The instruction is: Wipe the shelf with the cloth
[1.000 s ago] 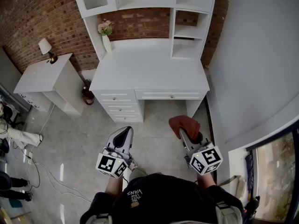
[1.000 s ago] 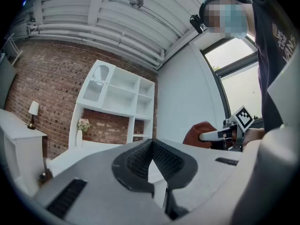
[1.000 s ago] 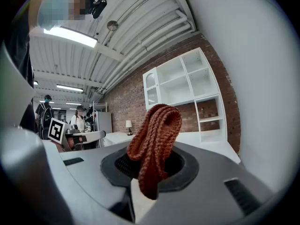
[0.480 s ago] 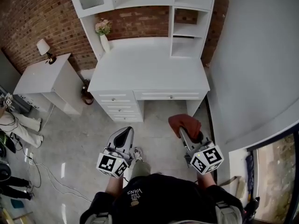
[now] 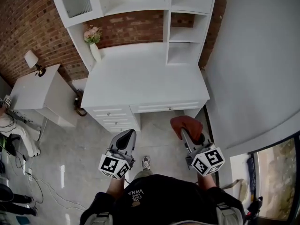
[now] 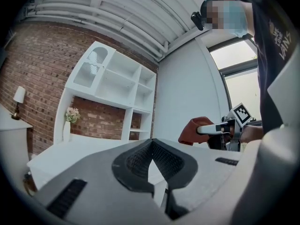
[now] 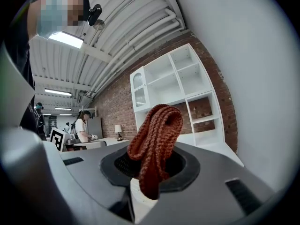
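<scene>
A: What is the right gripper [image 5: 184,134] doing?

B: It is clamping a rust-red knitted cloth [image 5: 186,123] between its jaws. In the right gripper view a fold is bulging above them and an end is hanging below.

A: And the left gripper [image 5: 125,137]?

B: It is carrying nothing, and its jaws are meeting at the tips. Both grippers are hovering over the grey floor [image 5: 84,144], close to the person and on the near side of the white bench [image 5: 145,78].

A: Where is the shelf [image 5: 186,34] sitting?

B: It is standing on the far part of the bench against the brick wall [image 5: 28,18], with open compartments at the right. The cloth is hanging well apart from it, in front of the bench's right end.

A: Anything else around?

B: A white vase [image 5: 95,52] of pale flowers is standing at the bench's far left corner. Farther left, a small lamp [image 5: 33,60] is sitting on a low white cabinet [image 5: 28,90].
</scene>
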`<state>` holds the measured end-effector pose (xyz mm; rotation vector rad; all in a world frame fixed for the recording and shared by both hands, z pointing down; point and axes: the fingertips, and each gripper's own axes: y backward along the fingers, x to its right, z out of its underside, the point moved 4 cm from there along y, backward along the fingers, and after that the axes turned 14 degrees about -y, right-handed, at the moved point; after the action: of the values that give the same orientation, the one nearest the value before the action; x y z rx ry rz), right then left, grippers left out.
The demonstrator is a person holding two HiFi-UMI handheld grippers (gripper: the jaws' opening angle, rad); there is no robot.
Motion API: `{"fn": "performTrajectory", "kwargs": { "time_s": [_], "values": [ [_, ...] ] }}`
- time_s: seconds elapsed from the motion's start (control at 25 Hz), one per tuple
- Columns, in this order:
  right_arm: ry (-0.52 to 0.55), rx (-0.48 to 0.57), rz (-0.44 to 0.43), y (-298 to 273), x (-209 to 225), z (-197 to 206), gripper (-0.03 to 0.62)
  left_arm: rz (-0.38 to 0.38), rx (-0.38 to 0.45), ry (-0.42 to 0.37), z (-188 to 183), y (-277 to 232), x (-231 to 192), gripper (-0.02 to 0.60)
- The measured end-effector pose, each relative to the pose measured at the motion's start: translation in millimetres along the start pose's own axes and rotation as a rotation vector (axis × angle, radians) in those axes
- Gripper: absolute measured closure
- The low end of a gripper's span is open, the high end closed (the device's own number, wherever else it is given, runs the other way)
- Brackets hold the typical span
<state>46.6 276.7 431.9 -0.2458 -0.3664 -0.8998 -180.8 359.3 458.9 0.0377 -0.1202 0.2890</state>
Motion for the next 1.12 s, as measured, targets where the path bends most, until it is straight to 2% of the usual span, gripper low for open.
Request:
{"fn": "performTrajectory", "kwargs": {
  "time_s": [0.4, 0.52, 0.72, 0.88, 1.12],
  "values": [
    [-0.022, 0.095, 0.158, -74, 32, -24, 0.502, 0.187, 0.026, -0.021, 3, -99, -74, 0.575],
    [-0.021, 0.102, 0.226, -92, 43, -24, 0.502, 0.247, 0.027, -0.024, 7, -125, -92, 0.575],
    [-0.041, 0.125, 0.280, -112, 48, -32, 0.502, 0.335, 0.047, -0.030, 7, -158, -111, 0.575],
    [-0.003, 0.135, 0.332, -120, 61, -37, 0.502, 0.351, 0.057, -0.020, 11, -178, -124, 0.575],
    [-0.001, 0.145, 0.341, -128, 89, -48, 0.502, 0.352, 0.048, -0.010, 17, -203, -122, 0.575]
  ]
}}
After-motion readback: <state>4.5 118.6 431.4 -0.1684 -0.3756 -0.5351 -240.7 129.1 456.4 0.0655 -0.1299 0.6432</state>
